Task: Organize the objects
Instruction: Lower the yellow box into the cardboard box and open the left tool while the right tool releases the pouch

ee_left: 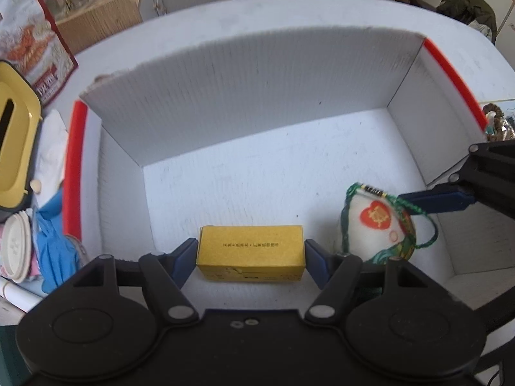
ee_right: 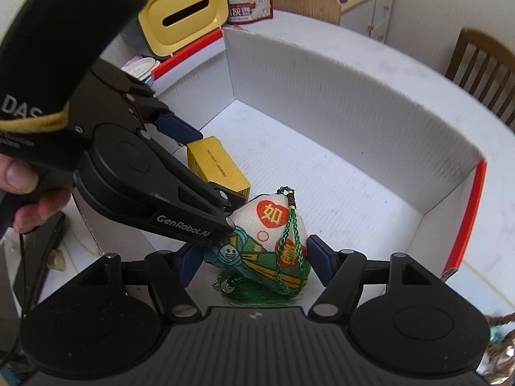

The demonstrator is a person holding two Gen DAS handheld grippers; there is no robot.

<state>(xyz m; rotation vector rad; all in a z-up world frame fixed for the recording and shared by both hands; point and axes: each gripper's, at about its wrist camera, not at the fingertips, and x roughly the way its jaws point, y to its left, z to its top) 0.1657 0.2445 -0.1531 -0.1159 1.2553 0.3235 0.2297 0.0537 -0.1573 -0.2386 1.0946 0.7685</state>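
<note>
The yellow box (ee_left: 251, 252) lies on the floor of the white carton (ee_left: 244, 96), at the carton's near side toward its left wall. The left gripper (ee_left: 251, 257) points steeply down over it, its blue pads on either end of the box; the pads look to be touching the ends, so the jaws are clamped on the box.

Just beside the box, toward the carton's right wall, sits the pouch (ee_right: 273, 241), white and green with red hearts, a green cord (ee_right: 291, 241) looped over it and a green tassel (ee_right: 257, 299) beneath. The right gripper (ee_right: 254, 260) straddles the pouch with its pads at the pouch's sides; whether they press on it or stand just clear cannot be told.

The carton has red edges (ee_left: 75, 167) on its side walls and stands on a white table (ee_left: 289, 9). Past the carton's left wall, at the table's left edge, are a yellow tissue holder (ee_right: 190, 13), a printed bag (ee_left: 35, 41), a pale lid (ee_left: 14, 251) and blue cloth (ee_left: 54, 251). A hand (ee_right: 22, 189) grips the left gripper's handle.
</note>
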